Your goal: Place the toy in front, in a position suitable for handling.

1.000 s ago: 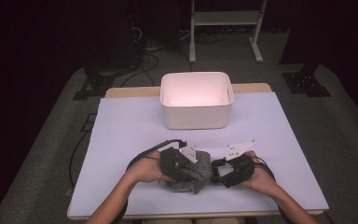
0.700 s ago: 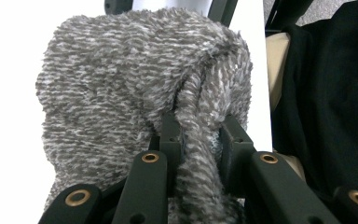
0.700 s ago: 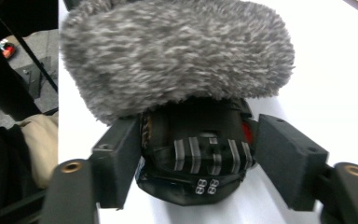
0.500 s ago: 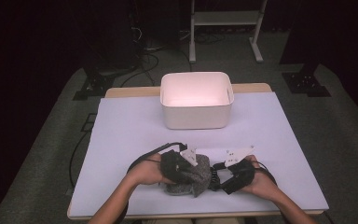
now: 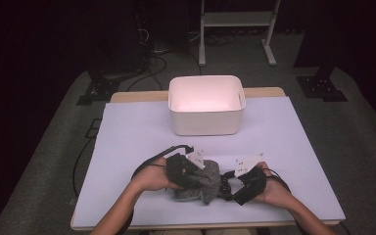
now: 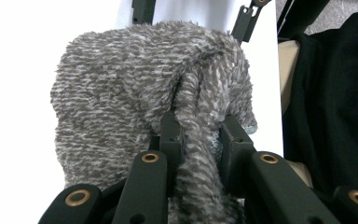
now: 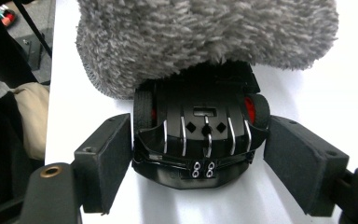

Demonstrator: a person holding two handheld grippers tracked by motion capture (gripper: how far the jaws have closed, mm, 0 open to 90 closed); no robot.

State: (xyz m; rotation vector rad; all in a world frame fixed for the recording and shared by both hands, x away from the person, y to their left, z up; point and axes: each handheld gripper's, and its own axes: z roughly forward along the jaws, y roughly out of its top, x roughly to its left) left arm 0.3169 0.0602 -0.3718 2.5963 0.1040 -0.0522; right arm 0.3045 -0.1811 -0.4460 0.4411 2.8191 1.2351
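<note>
A grey fuzzy cloth (image 5: 200, 180) lies bunched near the table's front edge, draped over the front of a black toy car (image 7: 200, 116) with red wheel hubs. My left gripper (image 6: 200, 123) is shut on a fold of the cloth (image 6: 121, 88), pinching it between its jaws. From the right, my right gripper (image 7: 199, 140) straddles the car's uncovered rear end; its jaws have just been opening, and the pads (image 7: 107, 158) stand beside the car's sides without pressing on it. In the high view both grippers (image 5: 196, 177) (image 5: 225, 186) meet at the cloth.
A white rectangular bin (image 5: 205, 125) stands at the middle back of the table. A pale sheet (image 5: 284, 142) covers the tabletop. Cables trail from both grippers. A dark garment and the person's arm (image 6: 335, 102) lie close by at the table's edge.
The right gripper's jaws have spread wider around the toy car. Both hands have stayed where they were, and the left still pinches the cloth.
</note>
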